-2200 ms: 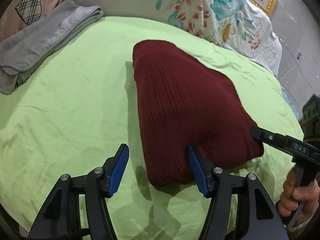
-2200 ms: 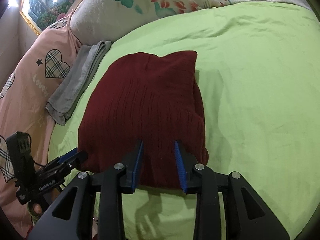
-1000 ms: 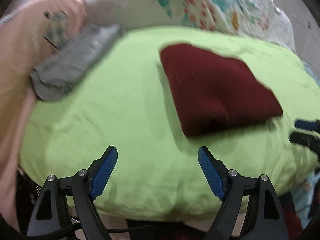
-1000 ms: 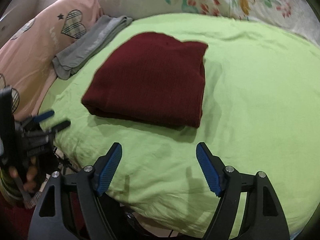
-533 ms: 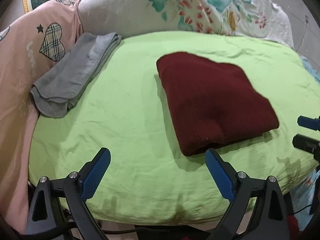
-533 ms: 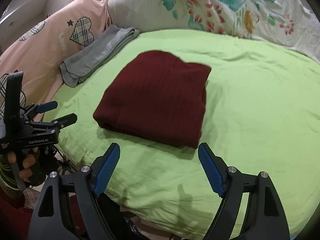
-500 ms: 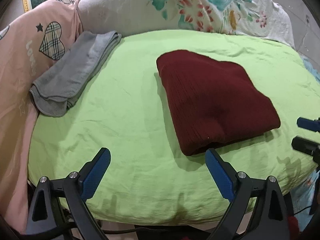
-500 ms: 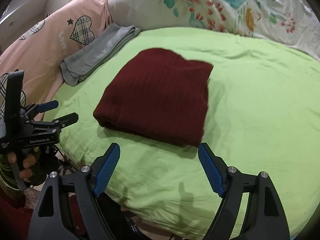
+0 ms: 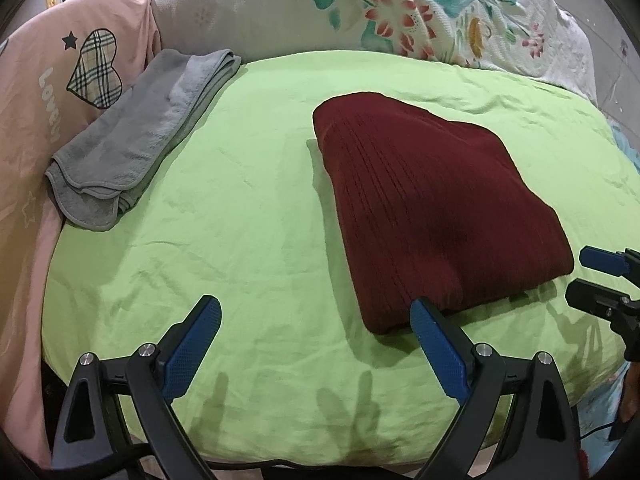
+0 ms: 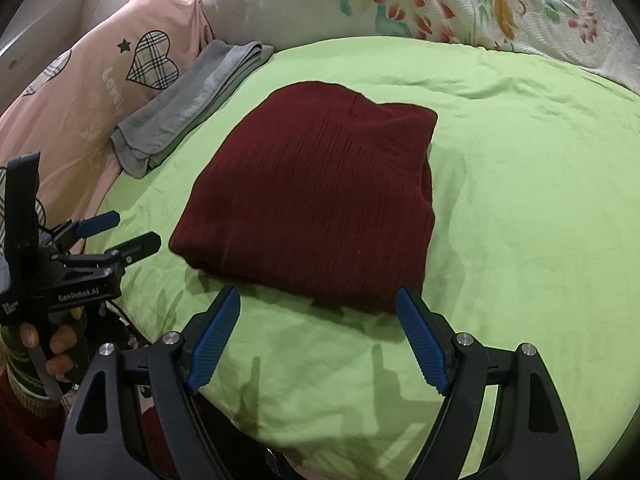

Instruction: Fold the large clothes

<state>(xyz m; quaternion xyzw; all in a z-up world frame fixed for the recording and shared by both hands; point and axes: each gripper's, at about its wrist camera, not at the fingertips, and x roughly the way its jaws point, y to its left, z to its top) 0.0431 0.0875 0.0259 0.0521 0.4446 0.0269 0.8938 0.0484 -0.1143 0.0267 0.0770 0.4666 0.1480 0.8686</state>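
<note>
Green bedsheet (image 9: 248,208) bears the folded maroon sweater (image 9: 432,216); left gripper (image 9: 316,344) and right gripper (image 10: 318,334) gape wide, seemingly empty.

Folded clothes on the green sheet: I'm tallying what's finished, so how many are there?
2. The dark red sweater lies folded mid-sheet; the grey garment lies folded at the sheet's far left edge beside the pink bedding. None seem hidden.

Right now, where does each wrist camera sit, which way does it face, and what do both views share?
Left wrist: behind the open left claw, looking down over the green sheet; the right claw's tips show at the right edge.
Right wrist: behind the open right claw, same direction; the left hand shows, gripping its tool.
Shared: folded maroon sweater, folded grey towel, floral pillow.
</note>
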